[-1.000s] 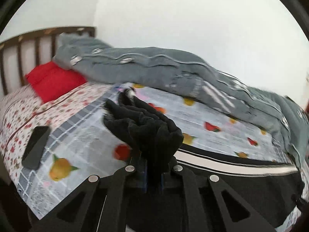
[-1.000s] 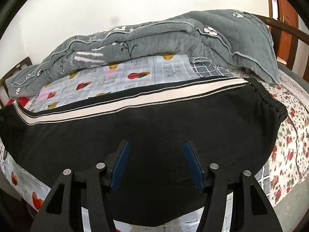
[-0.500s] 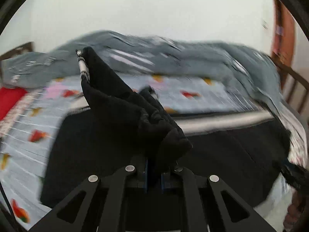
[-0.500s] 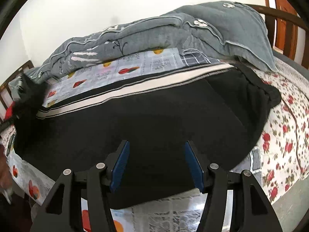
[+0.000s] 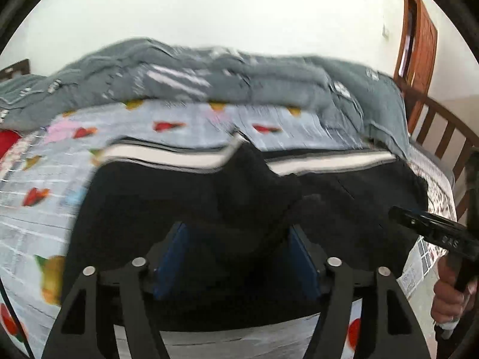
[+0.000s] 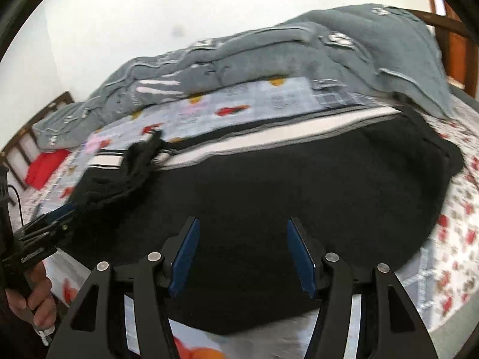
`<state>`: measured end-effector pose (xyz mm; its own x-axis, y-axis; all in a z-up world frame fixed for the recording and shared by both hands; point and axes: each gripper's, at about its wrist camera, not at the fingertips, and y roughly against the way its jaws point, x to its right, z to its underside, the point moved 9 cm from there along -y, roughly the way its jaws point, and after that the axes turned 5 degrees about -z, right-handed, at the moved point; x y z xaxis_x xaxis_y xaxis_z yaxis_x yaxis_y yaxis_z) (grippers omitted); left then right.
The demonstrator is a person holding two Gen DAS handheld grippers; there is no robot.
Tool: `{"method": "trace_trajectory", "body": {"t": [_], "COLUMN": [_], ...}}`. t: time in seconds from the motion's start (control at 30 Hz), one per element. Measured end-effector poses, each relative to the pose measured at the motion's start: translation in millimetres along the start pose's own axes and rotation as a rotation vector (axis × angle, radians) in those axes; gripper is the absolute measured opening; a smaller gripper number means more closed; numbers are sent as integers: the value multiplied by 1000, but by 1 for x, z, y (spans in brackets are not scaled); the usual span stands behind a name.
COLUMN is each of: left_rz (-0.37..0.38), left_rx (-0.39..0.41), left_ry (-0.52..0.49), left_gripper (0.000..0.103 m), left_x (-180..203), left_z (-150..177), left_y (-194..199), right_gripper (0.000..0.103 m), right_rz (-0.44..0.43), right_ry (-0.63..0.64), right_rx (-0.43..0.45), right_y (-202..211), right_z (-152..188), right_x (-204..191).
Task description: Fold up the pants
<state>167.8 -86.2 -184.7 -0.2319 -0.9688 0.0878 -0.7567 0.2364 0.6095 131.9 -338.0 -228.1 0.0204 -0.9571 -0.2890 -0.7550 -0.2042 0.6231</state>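
Observation:
Black pants [image 5: 344,209] with a white side stripe [image 5: 329,163] lie across the bed. The leg end [image 5: 248,179] is folded back over them into a bunched hump. My left gripper [image 5: 238,257] hovers just in front of that hump. Its jaws are opening, and the blue pads [image 5: 170,257] stand clear of the cloth between them. In the right wrist view, the left gripper [image 6: 51,218] is at the left edge beside the bunched leg end [image 6: 131,167]. My right gripper [image 6: 244,254] is open over the black pants [image 6: 299,185], gripping nothing. The right gripper [image 5: 425,227] also shows at the left wrist view's right edge.
A grey quilt [image 5: 239,80] is heaped along the far side of the bed, against the white wall. The fruit-print sheet [image 5: 39,209] shows around the pants. A red pillow [image 6: 45,167] lies by the wooden headboard [image 6: 27,131]. A wooden bed rail [image 5: 443,125] and a door [image 5: 419,45] stand at the right.
My left gripper carried the leg end to the right over the pants, then let go of it. The right gripper stayed open and shifted slightly over the pants.

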Motion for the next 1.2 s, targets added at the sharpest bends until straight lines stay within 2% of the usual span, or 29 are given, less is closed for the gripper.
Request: {"method": "trace_trajectory", "body": {"t": [0.1, 0.2, 0.3, 0.4, 0.43, 0.47, 0.5, 0.57, 0.67, 0.77, 0.83, 0.9, 0.93, 0.97, 1.03, 1.1, 1.2], "left_rz": [-95, -73, -168, -185, -187, -191, -195, -204, -206, -200, -206, -207, -206, -209, -214, -211, -217], "left_rx": [35, 40, 41, 27, 19, 16, 17, 17, 15, 8, -2, -10, -7, -7, -6, -8, -8], "left_ry": [27, 80, 118, 167, 183, 194, 200, 207, 201, 201, 209, 216, 216, 214, 215, 226, 223], "left_gripper": [70, 71, 72, 72, 72, 72, 72, 72, 72, 72, 72, 72, 72, 72, 72, 72, 72], "left_x": [-43, -77, -112, -135, -142, -147, -153, -160, -166, -174, -177, -181, -183, -183, -185, -189, -193], "left_z": [-2, 1, 5, 12, 15, 16, 17, 18, 24, 29, 30, 32, 32, 32, 32, 31, 31], "left_y": [14, 28, 33, 34, 33, 32, 32, 31, 32, 27, 24, 20, 20, 20, 18, 16, 15], "right_gripper": [59, 59, 59, 59, 48, 21, 15, 13, 13, 14, 15, 28, 43, 52, 54, 54, 54], "right_rz": [-84, -146, -165, -165, -170, -179, -183, -179, -251, -209, -185, -207, -213, -213, -193, -191, -196], "right_ry": [9, 24, 55, 67, 75, 91, 111, 137, 122, 130, 158, 139, 121, 100, 85, 49, -13], "right_rx": [-10, -27, -55, -93, -99, -114, -136, -80, -26, -136, -126, -104, -95, -69, -52, -81, -191], "right_y": [-13, -26, -43, -61, -67, -73, -76, -64, -36, -59, -64, -55, -52, -52, -62, -84, -123], "right_z": [-4, -3, 3, 11, 13, 16, 20, 16, 14, 44, 51, 40, 34, 23, 7, -7, -13], "right_x": [-34, -65, -88, -102, -106, -110, -114, -117, -117, -110, -110, -110, -108, -105, -100, -97, -96]}}
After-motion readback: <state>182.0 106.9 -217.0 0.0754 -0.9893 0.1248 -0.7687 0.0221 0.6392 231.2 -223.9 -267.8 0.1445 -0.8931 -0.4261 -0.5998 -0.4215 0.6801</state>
